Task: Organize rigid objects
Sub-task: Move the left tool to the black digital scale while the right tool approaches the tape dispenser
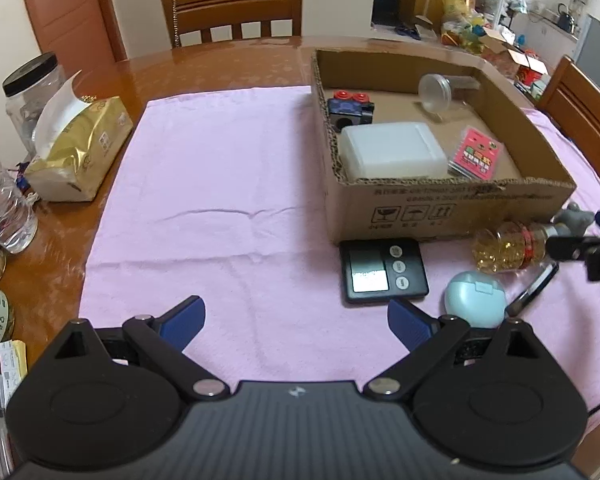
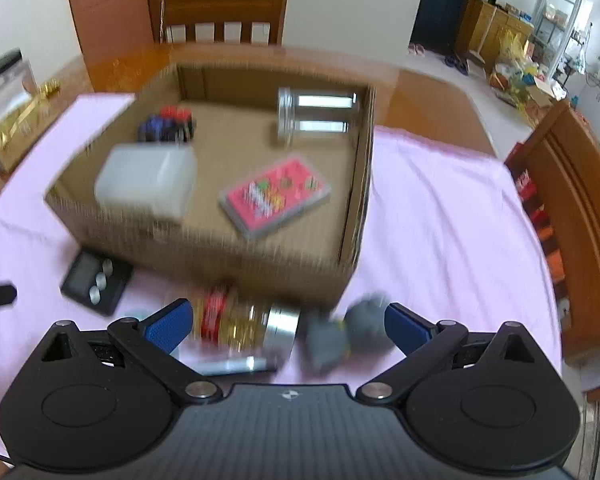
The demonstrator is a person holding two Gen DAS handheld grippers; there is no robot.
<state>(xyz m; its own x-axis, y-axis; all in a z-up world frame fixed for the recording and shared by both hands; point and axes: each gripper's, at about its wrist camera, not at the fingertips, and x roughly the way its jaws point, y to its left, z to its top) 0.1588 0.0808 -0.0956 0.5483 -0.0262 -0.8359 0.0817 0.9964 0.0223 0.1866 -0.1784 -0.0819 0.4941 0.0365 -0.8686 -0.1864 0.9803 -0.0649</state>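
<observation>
Jar [image 2: 244, 324] lying between wide right claw [image 2: 286, 322] fingers, near box [image 2: 260, 256]

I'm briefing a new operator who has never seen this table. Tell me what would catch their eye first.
The open cardboard box on the pink cloth dominates, already holding a white plastic container, a pink card pack, a clear jar on its side and a blue-and-red toy. Just in front of the box lie a black pocket scale, a gold-filled jar, a pale blue round case and a grey toy. Both grippers' jaws are open and empty.
</observation>
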